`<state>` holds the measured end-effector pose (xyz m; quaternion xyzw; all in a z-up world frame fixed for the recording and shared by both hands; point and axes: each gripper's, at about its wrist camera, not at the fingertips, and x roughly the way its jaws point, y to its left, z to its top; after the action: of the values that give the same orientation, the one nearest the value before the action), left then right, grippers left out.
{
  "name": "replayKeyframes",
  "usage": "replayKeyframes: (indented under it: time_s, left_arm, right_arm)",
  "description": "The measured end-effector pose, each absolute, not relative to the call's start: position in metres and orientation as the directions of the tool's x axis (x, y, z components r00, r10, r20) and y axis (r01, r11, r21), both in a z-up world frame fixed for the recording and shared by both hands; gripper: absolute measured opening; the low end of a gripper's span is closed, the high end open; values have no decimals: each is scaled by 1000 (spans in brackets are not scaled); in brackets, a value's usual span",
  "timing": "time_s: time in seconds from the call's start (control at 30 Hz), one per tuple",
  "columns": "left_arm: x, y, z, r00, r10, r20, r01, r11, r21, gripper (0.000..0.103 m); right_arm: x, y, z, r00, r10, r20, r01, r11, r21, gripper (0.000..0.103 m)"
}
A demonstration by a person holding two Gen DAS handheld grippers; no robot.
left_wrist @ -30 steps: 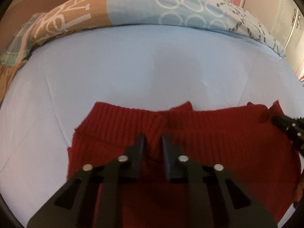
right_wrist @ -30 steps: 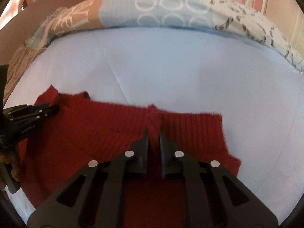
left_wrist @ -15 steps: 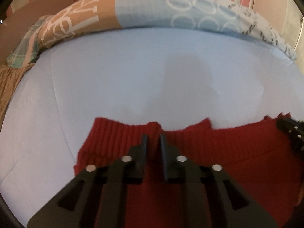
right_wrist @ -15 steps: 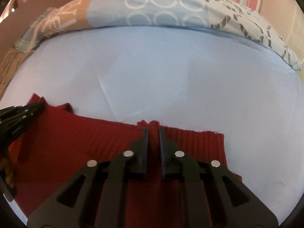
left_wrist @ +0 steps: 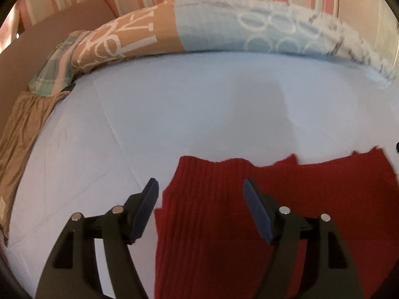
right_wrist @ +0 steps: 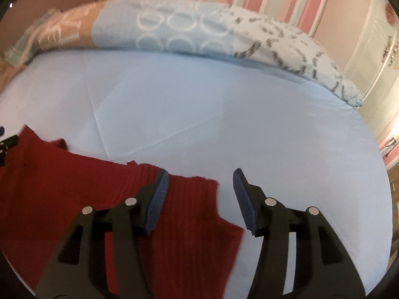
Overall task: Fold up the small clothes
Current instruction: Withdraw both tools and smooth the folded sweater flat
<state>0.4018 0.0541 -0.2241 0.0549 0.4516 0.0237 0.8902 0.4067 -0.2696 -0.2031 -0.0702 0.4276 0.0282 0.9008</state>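
Two grippers: both jaws opening, nothing pinched, each hangs over one end of the folded edge.
Garment: red knit garment [left_wrist: 249, 211] lies flat on the pale blue bed sheet [left_wrist: 187, 114], ribbed band along its far edge.
Long axis: runs left to right across both views, roughly square to the way the fingers point.
Left gripper [left_wrist: 200, 210]: spread; left finger over bare sheet, right finger over knit; the garment's left corner sits between them, pads not pressing it.
Right gripper [right_wrist: 200, 200]: spread; left finger over knit, right finger over bare sheet; the garment's right corner lies between, no pad contact seen.
Direction: cloth lies below and just ahead of both sets of fingertips, most of it inward, toward the other hand.
Nearer hand: neither; each has its own corner, symmetric.
Backdrop: patterned quilt [right_wrist: 199, 30] rolled at the bed's far side, well apart from the garment.
Judgement: fold looks laid down; next grab probably wants a side edge.
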Motion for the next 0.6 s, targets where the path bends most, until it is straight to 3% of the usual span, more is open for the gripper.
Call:
replayKeyframes:
  time_s: [0.17,0.3,0.33,0.4,0.47,0.6]
  left_arm:
    - [363,55,-218,596,14,-803,59,996,62,72]
    - [346,54,-247,528,47,-848,68,993,97,72]
    - [345,54,-257,511,70,-856,65,991,120,72]
    - [340,57,-270,513,77,-855,68,989,129,73]
    - [337,55,-268,528,90,-845,63,987,145,72]
    - [326,59,-250,554,78,-829,28,993,111,71]
  right_arm:
    - [366,-261,-216,568,88,-819,-192,981,-27,55]
    - [359,-260,-251,507,-55,-860,-133,981,-141,55]
    - [359,-268,-258,499,-101,-861,-90,982,-167,67]
    - [359,-286,-262,497,-148,-855,3,986,-169,79]
    - [359,-299,-258,492,-203,-847,76,979,-190,78]
    - [348,-298,-237,532,-162,-831,53,986,-158,71]
